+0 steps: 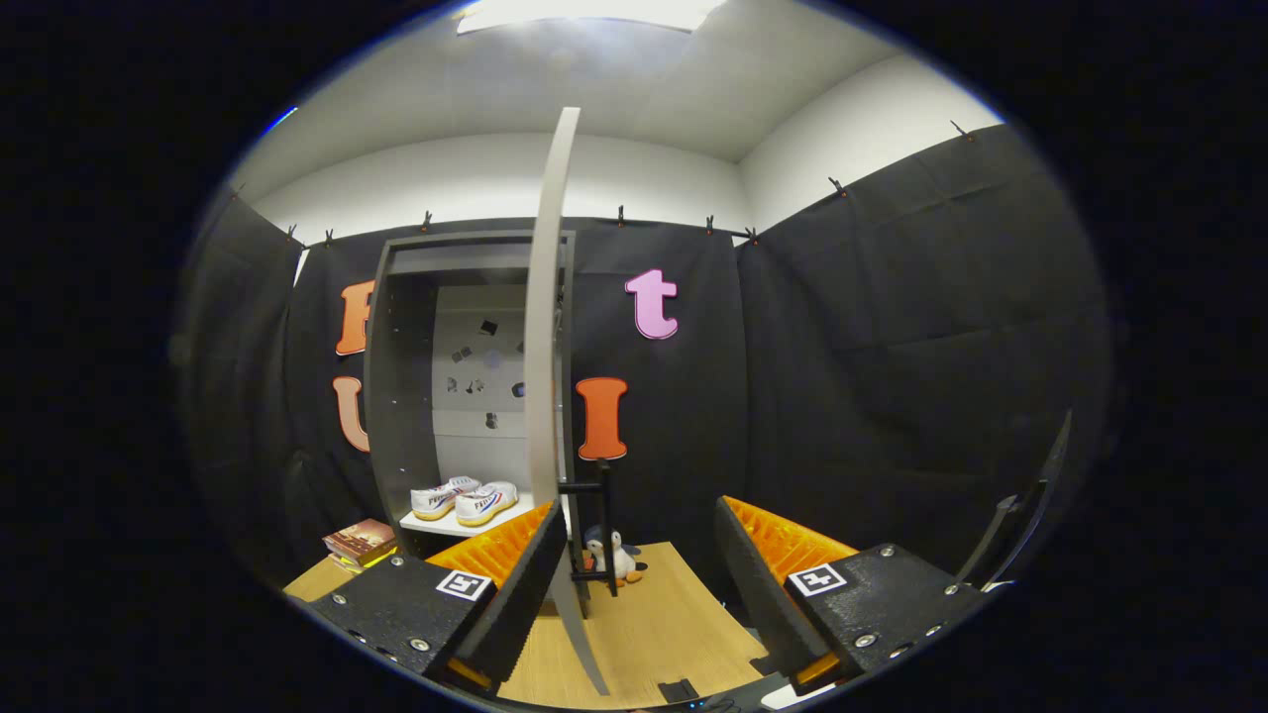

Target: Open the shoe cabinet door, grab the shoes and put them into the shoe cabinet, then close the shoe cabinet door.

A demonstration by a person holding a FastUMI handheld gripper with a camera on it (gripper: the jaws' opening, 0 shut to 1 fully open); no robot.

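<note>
While tool point(634, 584) open, door point(548, 396) edge-on, shoes point(466, 500) inside

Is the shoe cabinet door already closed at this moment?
No, the cabinet door stands open edge-on between the open gripper fingers, and the shoes sit on the shelf inside.

The open cabinet door point(548, 327) stands edge-on right between the spread fingers of the gripper point(634, 584), closer to the left one, so going straight ahead is blocked. Left of it the cabinet point(401, 396) is open above the shoes point(464, 500). A toy penguin point(616, 555) sits by the door's foot.
</note>
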